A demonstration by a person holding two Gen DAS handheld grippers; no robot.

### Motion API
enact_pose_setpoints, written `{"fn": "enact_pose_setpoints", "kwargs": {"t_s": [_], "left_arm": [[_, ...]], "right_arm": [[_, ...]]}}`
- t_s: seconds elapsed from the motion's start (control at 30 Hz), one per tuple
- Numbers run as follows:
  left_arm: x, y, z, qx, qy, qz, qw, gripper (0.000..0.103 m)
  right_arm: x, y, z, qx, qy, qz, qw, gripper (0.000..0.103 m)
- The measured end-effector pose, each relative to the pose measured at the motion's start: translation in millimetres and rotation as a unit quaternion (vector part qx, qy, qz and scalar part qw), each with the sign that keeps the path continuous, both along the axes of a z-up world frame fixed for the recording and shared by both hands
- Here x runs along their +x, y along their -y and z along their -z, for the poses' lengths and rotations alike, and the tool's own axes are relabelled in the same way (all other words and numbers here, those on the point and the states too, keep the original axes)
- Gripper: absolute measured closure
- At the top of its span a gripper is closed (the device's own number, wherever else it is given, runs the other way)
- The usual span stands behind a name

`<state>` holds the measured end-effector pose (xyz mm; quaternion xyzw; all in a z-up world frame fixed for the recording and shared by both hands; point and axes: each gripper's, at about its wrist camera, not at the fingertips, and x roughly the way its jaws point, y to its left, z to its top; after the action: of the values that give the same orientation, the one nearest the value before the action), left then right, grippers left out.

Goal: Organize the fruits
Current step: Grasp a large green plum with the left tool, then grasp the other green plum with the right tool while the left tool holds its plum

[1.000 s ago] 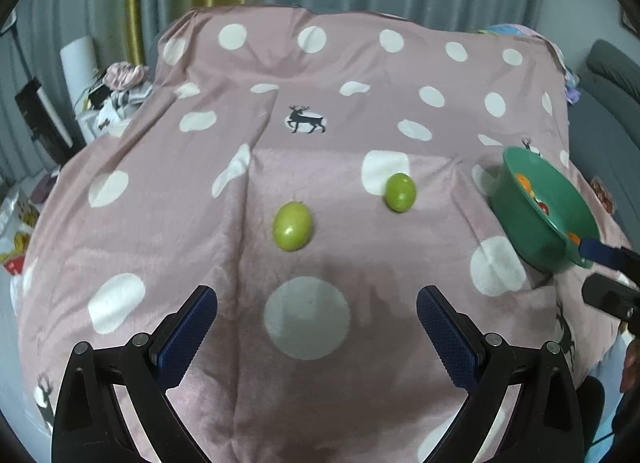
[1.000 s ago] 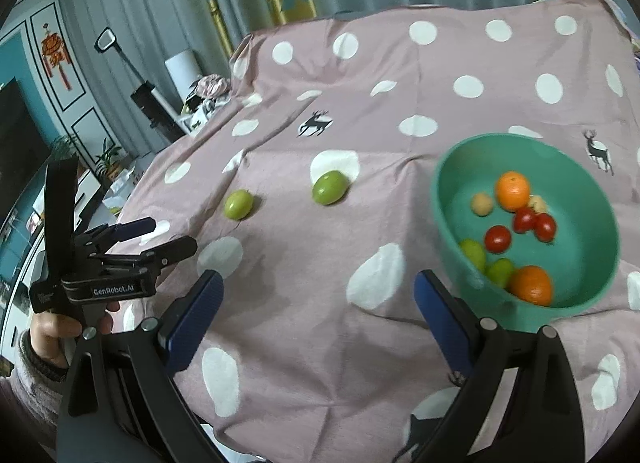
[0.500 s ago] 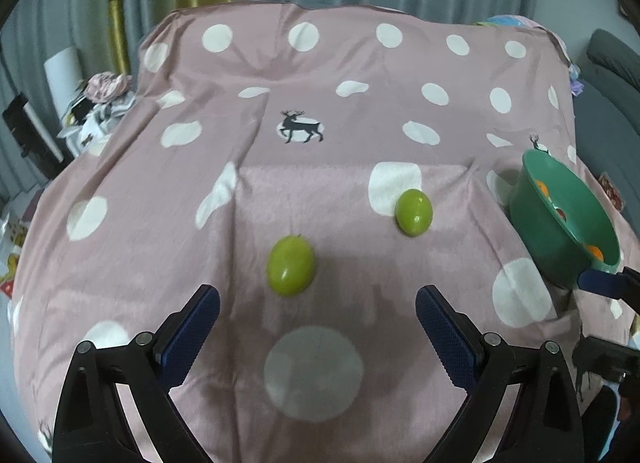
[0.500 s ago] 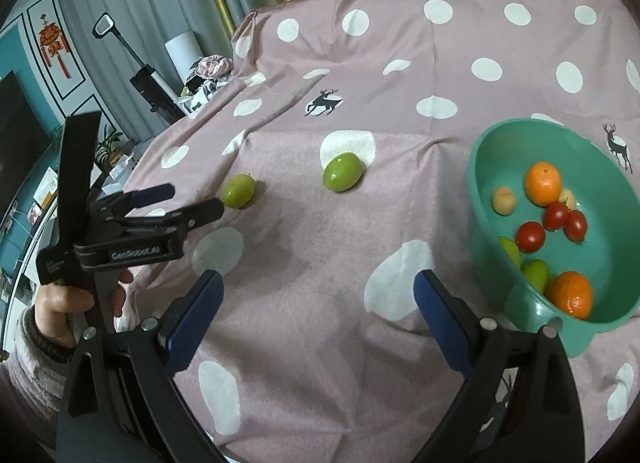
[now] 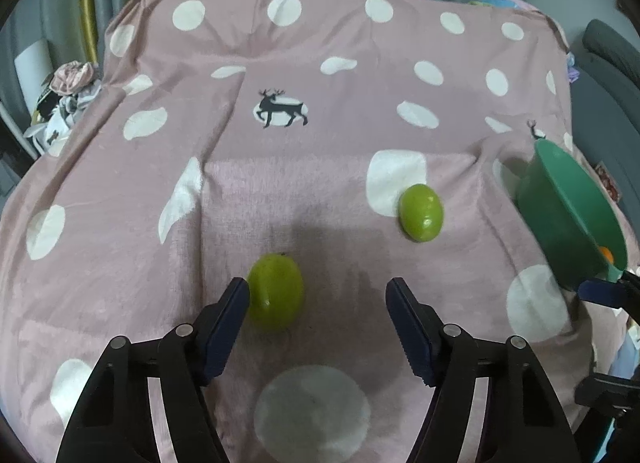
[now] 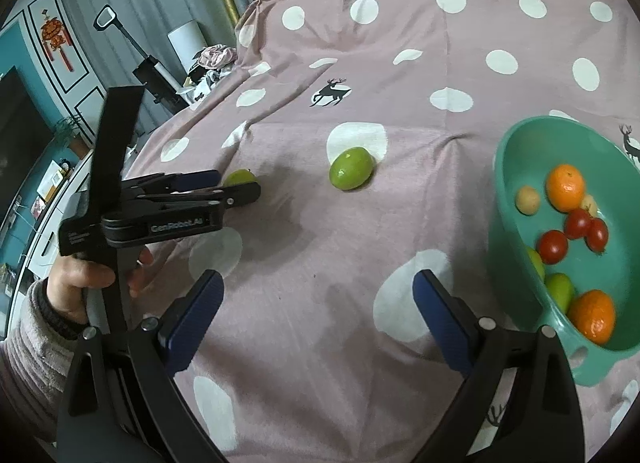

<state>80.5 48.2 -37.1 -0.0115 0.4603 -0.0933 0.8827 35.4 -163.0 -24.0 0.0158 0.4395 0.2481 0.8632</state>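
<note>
Lying on the spotted cloth (image 5: 340, 75), the nearer green fruit (image 5: 275, 292) sits between the left claw (image 5: 318, 295) jaws, which have just been closing but are not yet pinching it. Judging by this, pickup is underway: next comes finishing the squeeze, then carrying it to the green bowl (image 6: 516, 167); the right claw (image 6: 316, 295) hangs spread and empty.

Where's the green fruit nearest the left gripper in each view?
Left wrist: nearer green fruit low centre, against the left gripper's left pad.
Right wrist: same fruit mid-left, partly hidden behind the left gripper's tips.
Shared landmark: the deer print on the pink cloth, beyond the fruit.
</note>
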Motion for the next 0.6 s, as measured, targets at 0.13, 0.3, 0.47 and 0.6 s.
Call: {"fn": "enact_pose_setpoints", "kwargs": {"t_s": [0.13,0.3,0.47,0.6], "left_arm": [[11,-4,10,0.012,-0.017,-0.010,0.9997,0.043],[18,-9,18,0.016,-0.034,-0.017,0.9992,0.057],[22,-12,24,0.012,-0.048,-0.019,0.9986,0.061],[24,-11,24,0.020,-0.052,-0.018,0.9983,0.065]], "right_arm": [[4,-1,1,0.005,-0.002,-0.006,1.000,0.008],[13,0,2,0.012,-0.007,-0.004,1.000,0.009],[20,-2,5,0.018,-0.013,-0.001,1.000,0.010],[23,-2,8,0.024,-0.021,0.000,0.999,0.011]]}}
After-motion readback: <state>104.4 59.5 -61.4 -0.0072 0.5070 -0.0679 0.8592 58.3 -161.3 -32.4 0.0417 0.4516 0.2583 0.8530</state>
